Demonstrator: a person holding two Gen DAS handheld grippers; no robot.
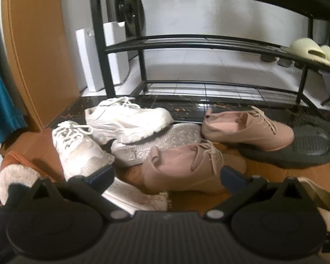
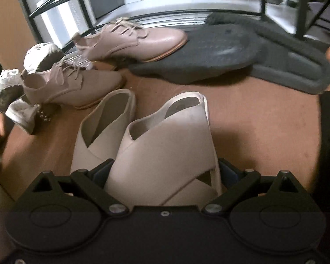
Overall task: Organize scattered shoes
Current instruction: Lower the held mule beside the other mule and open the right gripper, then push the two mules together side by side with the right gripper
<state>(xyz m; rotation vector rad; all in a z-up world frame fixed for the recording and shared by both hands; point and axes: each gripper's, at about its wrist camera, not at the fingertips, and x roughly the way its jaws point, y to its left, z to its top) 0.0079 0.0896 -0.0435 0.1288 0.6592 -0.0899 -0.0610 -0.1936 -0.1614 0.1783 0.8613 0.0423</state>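
Cream strappy shoe (image 2: 165, 154) sits between right gripper (image 2: 165, 173) fingers, both pads touching its sides, its twin (image 2: 103, 127) just left on wood floor (image 2: 253, 132); left gripper (image 1: 165, 176) spread wide, empty, over pink lace-up (image 1: 187, 167) beside 2 white sneakers (image 1: 125, 118)

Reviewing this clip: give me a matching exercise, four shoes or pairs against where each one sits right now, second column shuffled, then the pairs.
Things:
1. cream slides
2. far pink lace-up shoe
3. cream cross-strap sandal
4. white sneakers

Places:
A. between the right gripper's fingers
B. toe resting on the dark grey mat
C. on the black rack's middle shelf
D. on the floor, left end of the rack

Pairs: 1-C, 2-B, 3-A, 4-D
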